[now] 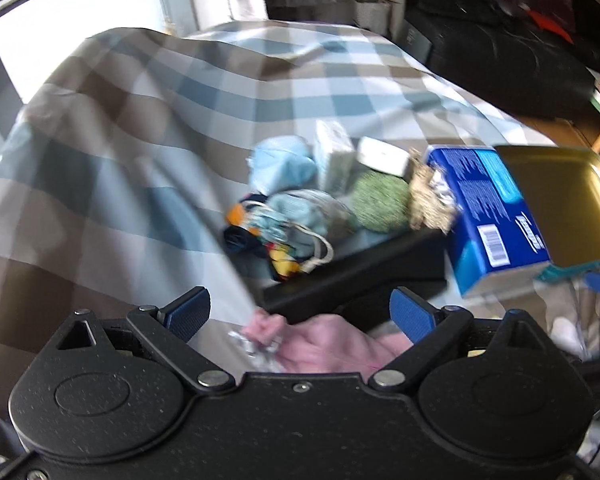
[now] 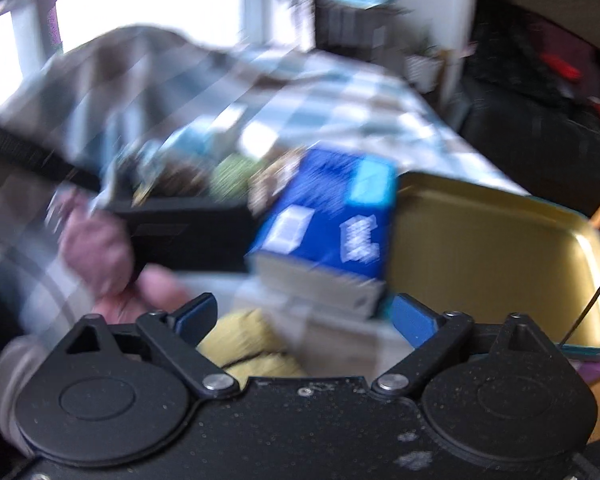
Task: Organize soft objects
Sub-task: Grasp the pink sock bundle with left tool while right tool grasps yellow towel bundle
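Note:
A pile of soft things lies on the checked bedspread [image 1: 140, 120]: a light blue cloth [image 1: 280, 164], a green knitted ball [image 1: 380, 196], a colourful bundle with white cord [image 1: 276, 236] and a straw-like tuft [image 1: 428, 196]. My left gripper [image 1: 300, 312] is open above a pink soft thing [image 1: 332, 344]. My right gripper [image 2: 304, 316] is open above a yellow-green soft thing [image 2: 248, 344]. The right wrist view is badly blurred.
A blue box [image 1: 488, 216] stands beside an open gold tin [image 1: 572, 200]; both show in the right wrist view, the box [image 2: 332, 216] and the tin [image 2: 480, 264]. A black box edge [image 1: 352, 280] lies in front of the pile. Dark furniture [image 1: 520, 48] stands beyond the bed.

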